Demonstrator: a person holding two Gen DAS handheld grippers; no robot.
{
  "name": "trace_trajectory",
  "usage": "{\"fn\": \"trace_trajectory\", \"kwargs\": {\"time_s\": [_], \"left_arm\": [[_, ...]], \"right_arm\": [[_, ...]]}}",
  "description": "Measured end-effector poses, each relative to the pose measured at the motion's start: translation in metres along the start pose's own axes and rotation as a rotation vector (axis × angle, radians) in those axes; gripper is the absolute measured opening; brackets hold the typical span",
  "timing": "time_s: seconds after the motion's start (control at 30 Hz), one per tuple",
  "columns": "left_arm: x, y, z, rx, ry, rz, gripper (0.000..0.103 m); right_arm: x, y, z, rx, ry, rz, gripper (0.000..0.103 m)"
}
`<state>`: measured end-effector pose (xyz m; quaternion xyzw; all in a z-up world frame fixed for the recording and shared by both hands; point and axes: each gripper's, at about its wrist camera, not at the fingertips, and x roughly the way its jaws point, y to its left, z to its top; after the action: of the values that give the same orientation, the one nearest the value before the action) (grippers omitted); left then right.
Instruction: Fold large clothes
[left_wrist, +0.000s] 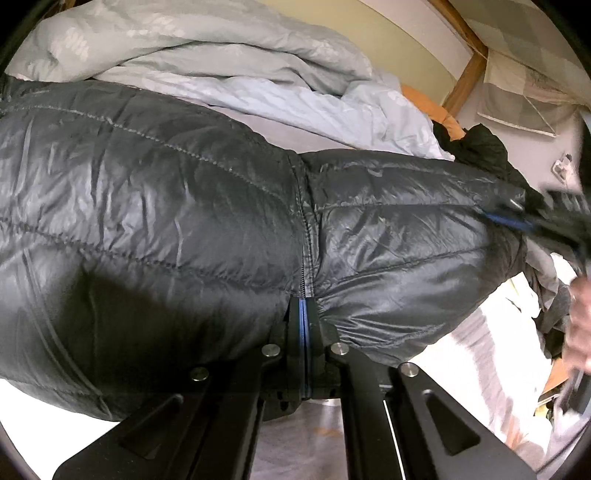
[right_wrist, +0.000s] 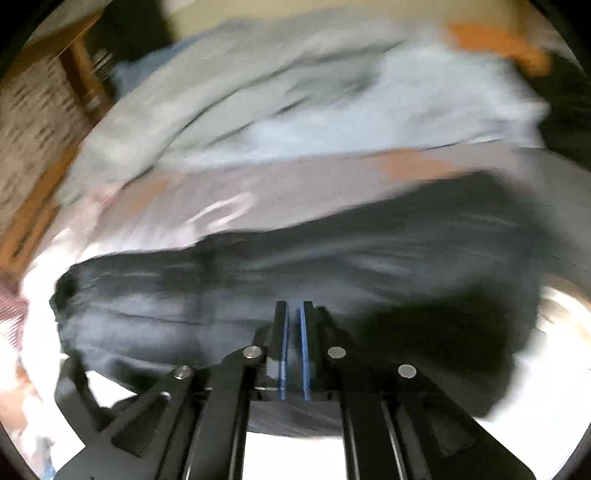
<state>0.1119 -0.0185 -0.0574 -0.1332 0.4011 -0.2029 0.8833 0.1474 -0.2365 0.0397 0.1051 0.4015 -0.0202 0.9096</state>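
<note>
Left wrist view: a dark grey quilted puffer jacket (left_wrist: 184, 206), glossy and creased, is spread across a white surface (left_wrist: 480, 332). The left gripper (left_wrist: 304, 317) is clenched on the jacket's edge at the zipper line. A rumpled pale blue duvet (left_wrist: 221, 74) lies behind, beside a wooden frame (left_wrist: 467, 74).

Right wrist view: heavily blurred. The right gripper (right_wrist: 293, 314) is seen slightly parted over the jacket (right_wrist: 258, 280), with nothing between its blue pads (right_wrist: 303, 350). No writing is legible.
</note>
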Motion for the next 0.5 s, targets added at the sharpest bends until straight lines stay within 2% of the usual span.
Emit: {"fn": "trace_trajectory", "kwargs": {"time_s": [0.03,0.1,0.17,0.2,0.23,0.27,0.3,0.33,0.4,0.43,0.5], "left_arm": [[-0.001,-0.002,-0.001,0.002,0.000,0.003,0.004],[-0.004,-0.005,-0.003,0.008,-0.003,0.011,0.004],[-0.006,-0.007,-0.005,0.018,-0.007,0.021,0.004],[-0.006,-0.008,-0.005,0.020,-0.008,0.024,0.004],[-0.003,-0.006,-0.001,0.022,-0.010,0.027,0.004],[-0.002,-0.006,0.000,0.025,-0.012,0.031,0.004],[-0.001,-0.007,0.001,0.029,-0.015,0.037,0.004],[0.000,-0.008,0.002,0.035,-0.016,0.044,0.004],[0.000,-0.011,0.001,0.051,-0.018,0.063,0.004],[-0.001,-0.012,0.000,0.056,-0.019,0.070,0.004],[-0.001,-0.015,0.000,0.070,-0.023,0.087,0.004]], "right_arm": [[-0.012,-0.014,-0.008,0.036,-0.039,-0.001,0.028],[-0.034,-0.041,-0.027,0.083,-0.102,0.040,0.033],[-0.050,-0.062,-0.046,0.107,-0.172,0.073,0.054],[-0.055,-0.071,-0.054,0.125,-0.211,0.071,0.082],[-0.057,-0.077,-0.063,0.151,-0.257,0.067,0.103],[-0.058,-0.086,-0.072,0.187,-0.306,0.075,0.103],[-0.057,-0.093,-0.076,0.209,-0.306,0.097,0.103],[-0.048,-0.100,-0.076,0.229,-0.264,0.138,0.103],[-0.022,-0.115,-0.076,0.285,-0.116,0.232,0.103],[-0.006,-0.129,-0.077,0.365,-0.056,0.306,0.103],[0.014,-0.151,-0.086,0.541,-0.032,0.399,0.103]]}}
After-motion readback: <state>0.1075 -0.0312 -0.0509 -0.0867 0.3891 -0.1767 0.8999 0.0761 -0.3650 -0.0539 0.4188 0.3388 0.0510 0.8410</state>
